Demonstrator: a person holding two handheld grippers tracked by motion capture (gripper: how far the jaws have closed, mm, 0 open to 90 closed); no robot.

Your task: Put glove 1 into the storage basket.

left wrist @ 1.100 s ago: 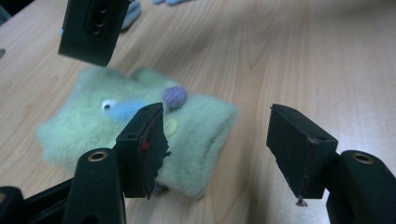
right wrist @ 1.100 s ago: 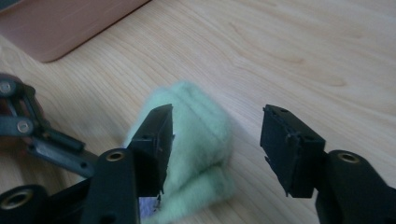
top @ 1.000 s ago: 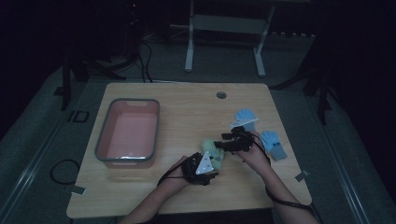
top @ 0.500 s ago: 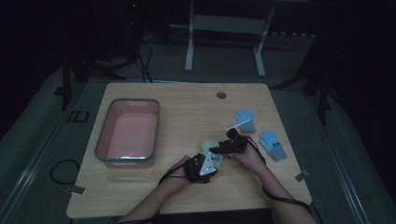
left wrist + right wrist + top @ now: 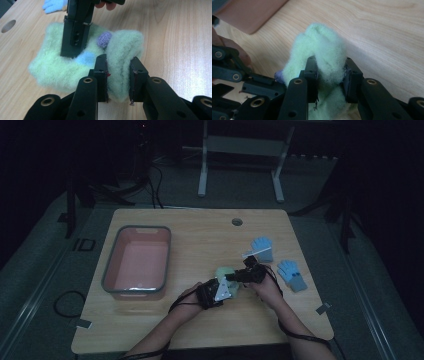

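Observation:
A fuzzy pale green mitten (image 5: 225,271) lies on the wooden table (image 5: 200,235) near its front middle. In the left gripper view it carries a purple bobble (image 5: 104,39) and a light blue patch (image 5: 83,58). My left gripper (image 5: 118,72) is shut on a fold at the mitten's (image 5: 57,70) near edge. My right gripper (image 5: 329,72) is shut on a raised bunch of the same green mitten (image 5: 322,45). From above, the left gripper (image 5: 227,290) and right gripper (image 5: 236,276) meet over the mitten, almost touching.
A pink tub with a grey rim (image 5: 136,261) stands at the table's left. Two light blue gloves lie to the right, one (image 5: 262,248) just behind my right hand and one (image 5: 292,274) beside it. A cable hole (image 5: 237,222) sits near the far edge.
My right gripper has slid a little left and nearer, onto the green mitten, and shut on it. The left gripper has stayed in place.

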